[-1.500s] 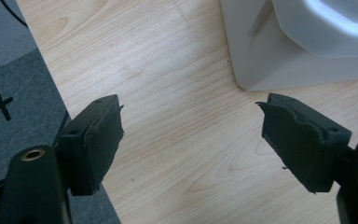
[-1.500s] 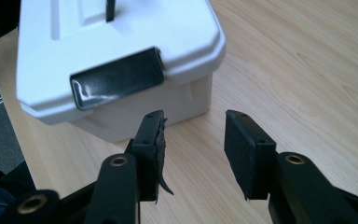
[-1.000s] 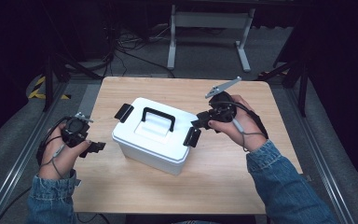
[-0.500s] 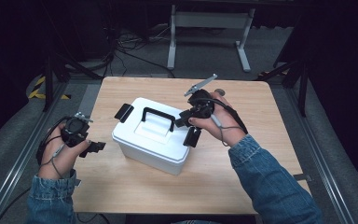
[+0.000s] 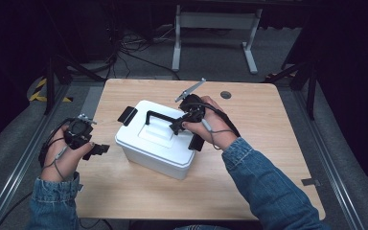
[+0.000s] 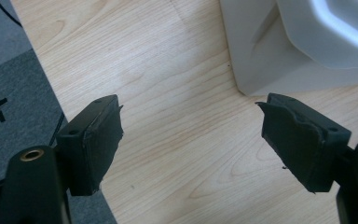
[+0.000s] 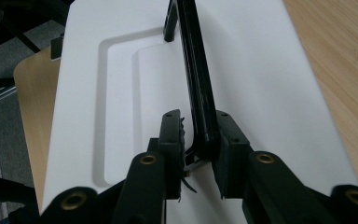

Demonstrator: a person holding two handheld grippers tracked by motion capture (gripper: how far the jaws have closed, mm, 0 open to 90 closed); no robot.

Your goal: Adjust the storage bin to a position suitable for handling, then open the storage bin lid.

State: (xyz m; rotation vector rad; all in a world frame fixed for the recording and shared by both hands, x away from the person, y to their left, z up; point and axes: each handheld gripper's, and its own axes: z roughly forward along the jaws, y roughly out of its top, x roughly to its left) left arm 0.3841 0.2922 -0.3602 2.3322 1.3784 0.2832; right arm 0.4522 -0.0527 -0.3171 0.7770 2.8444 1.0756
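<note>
One handle between right tongs

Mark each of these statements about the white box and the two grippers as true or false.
1. The right gripper has the box's black handle between its jaws. True.
2. The left gripper holds a latch. False: it is open over bare table, beside the white box.
3. The handle stands raised over the lid. True.
4. The box sits on the floor. False: it sits on the wooden table.
</note>
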